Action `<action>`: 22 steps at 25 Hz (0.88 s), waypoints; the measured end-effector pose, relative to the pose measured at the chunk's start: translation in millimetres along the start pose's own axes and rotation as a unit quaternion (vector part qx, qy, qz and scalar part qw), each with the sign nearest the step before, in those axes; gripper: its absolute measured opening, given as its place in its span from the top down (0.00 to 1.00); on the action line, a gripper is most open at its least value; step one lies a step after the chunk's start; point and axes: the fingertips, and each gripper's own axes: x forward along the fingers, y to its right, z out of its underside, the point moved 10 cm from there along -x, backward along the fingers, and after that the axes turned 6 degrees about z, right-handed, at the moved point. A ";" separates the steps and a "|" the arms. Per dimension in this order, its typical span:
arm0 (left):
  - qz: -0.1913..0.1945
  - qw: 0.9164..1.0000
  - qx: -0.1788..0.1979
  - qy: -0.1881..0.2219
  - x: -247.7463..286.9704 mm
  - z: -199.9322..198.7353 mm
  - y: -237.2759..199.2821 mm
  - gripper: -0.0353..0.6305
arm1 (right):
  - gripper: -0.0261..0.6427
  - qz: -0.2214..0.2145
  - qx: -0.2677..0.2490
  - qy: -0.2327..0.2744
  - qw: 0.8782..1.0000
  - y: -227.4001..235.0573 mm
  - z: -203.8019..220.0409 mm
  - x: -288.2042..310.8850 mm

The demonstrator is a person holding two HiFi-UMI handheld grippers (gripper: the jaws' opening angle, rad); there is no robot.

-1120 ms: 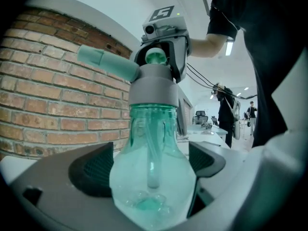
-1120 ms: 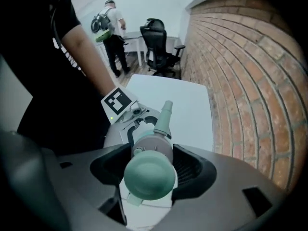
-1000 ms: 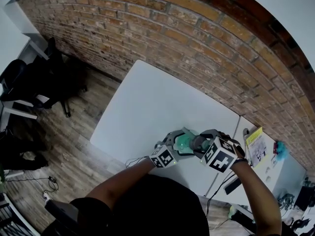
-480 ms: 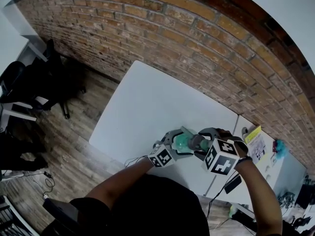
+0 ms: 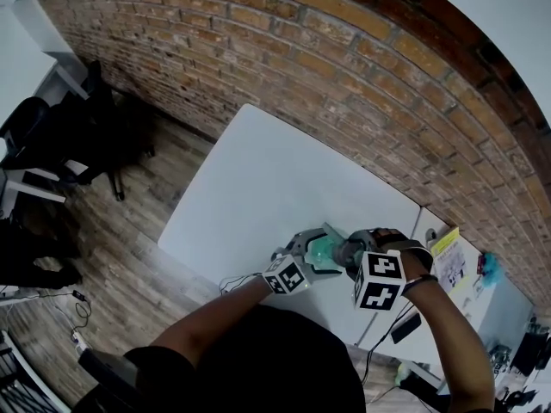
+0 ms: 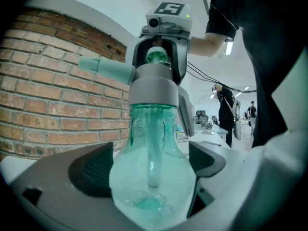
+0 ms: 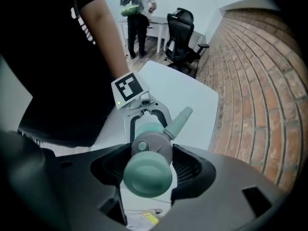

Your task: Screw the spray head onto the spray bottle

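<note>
The left tongs (image 5: 317, 252) are lying almost level, their jaws standing wide and pressing on both sides of the spray bottle (image 6: 151, 177), with the left forearm (image 5: 215, 317) reaching in from below. The right tongs (image 5: 351, 253) are pointing straight down, jaws clamping the grey collar of the spray head (image 7: 151, 150), the right forearm (image 5: 448, 334) angling in from the lower right.

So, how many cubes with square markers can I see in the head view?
2. One cube is on the left gripper, at lower centre; the other cube is on the right gripper, just to its right. None seems hidden.
</note>
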 end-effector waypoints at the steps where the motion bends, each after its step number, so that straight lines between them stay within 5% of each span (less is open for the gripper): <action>1: -0.001 1.000 0.000 0.000 -0.6 0.2 0.2 0.23 | 0.56 -0.008 0.037 0.007 0.999 2.5 1.8 0.8; 6: -0.003 1.000 -0.001 0.003 -0.7 1.1 0.5 0.23 | 0.56 -0.021 0.189 0.057 0.980 9.7 15.0 0.9; 11: -0.007 1.000 -0.001 0.005 -0.8 1.5 1.4 0.23 | 0.56 -0.019 0.307 0.078 0.948 9.0 23.3 1.9; 15: -0.007 1.000 -0.003 0.002 -0.6 0.7 0.8 0.23 | 0.56 -0.012 0.327 0.081 0.941 8.0 25.3 1.9; 22: -0.005 1.000 -0.002 0.002 -0.3 0.8 0.5 0.23 | 0.56 -0.021 0.299 0.099 0.949 12.4 20.8 -13.2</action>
